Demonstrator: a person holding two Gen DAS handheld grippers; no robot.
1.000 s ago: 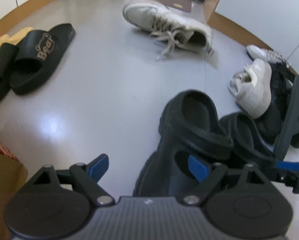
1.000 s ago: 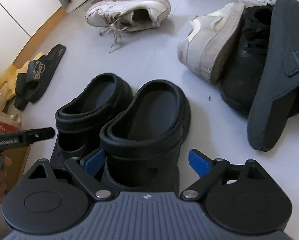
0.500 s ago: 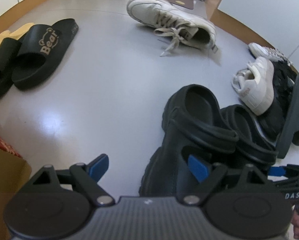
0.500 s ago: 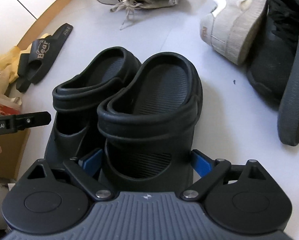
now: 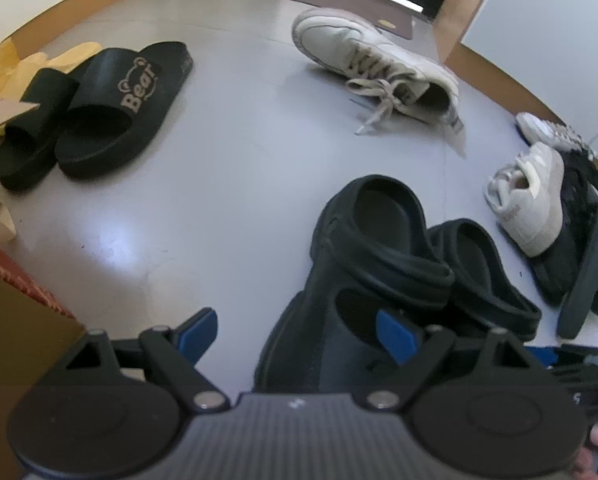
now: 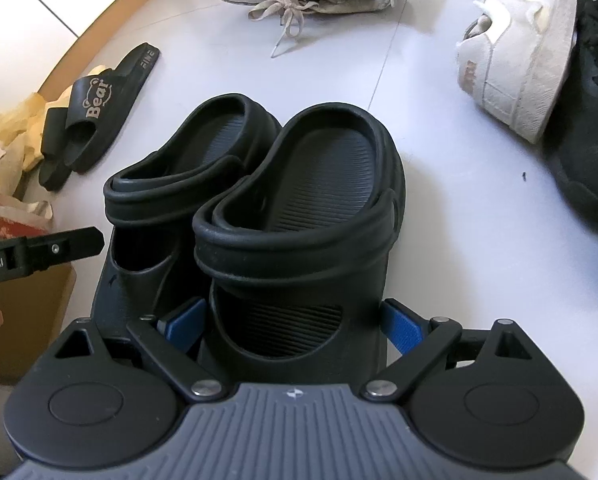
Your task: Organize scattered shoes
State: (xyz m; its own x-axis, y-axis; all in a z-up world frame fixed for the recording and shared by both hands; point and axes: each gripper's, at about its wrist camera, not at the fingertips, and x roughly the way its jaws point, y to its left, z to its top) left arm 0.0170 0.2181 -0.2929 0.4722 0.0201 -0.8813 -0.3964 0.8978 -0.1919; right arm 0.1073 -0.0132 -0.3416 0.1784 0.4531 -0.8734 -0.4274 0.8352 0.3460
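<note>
2 black clogs (image 6: 259,200) are sitting paired on the floor (image 5: 239,152). The right hand-held gripper (image 6: 295,320) is straddling 1, contact unclear; the left hand-held gripper (image 5: 295,328) is gaping empty. Beyond the clogs, sneakers (image 5: 375,64) are lying scattered.

two black clogs (image 6: 299,200) with ribbed footbeds sit on a pale grey floor (image 5: 227,168). black slides (image 5: 115,112) carry a tan "bear" print. the laced sneaker (image 5: 375,68) is off-white, another sneaker (image 6: 519,64) cream. each claw's pads (image 6: 399,326) are blue.
</note>
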